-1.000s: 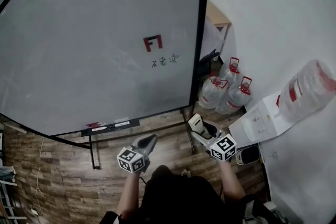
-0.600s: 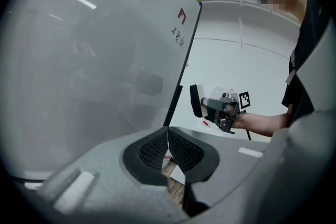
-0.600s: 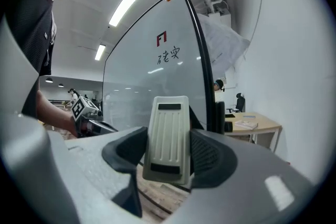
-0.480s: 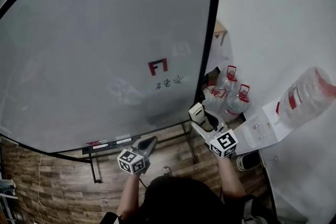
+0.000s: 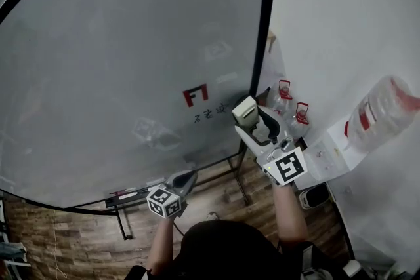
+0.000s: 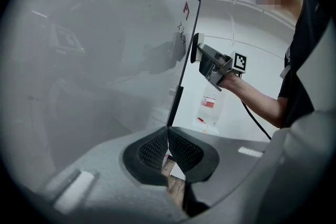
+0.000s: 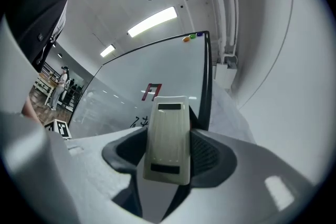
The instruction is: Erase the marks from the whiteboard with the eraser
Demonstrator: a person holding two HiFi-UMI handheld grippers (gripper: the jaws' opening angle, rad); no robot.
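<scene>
Right gripper (image 5: 253, 124) raised with eraser (image 5: 245, 111), whiteboard (image 5: 118, 62) marked, wooden floor (image 5: 72, 233)

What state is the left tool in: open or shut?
Shut. The left gripper view shows the left tool with its two dark pads pressed together and nothing between them.

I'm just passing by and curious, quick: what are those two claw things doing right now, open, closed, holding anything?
Left gripper: closed, holding nothing.
Right gripper: closed on the eraser.
</scene>
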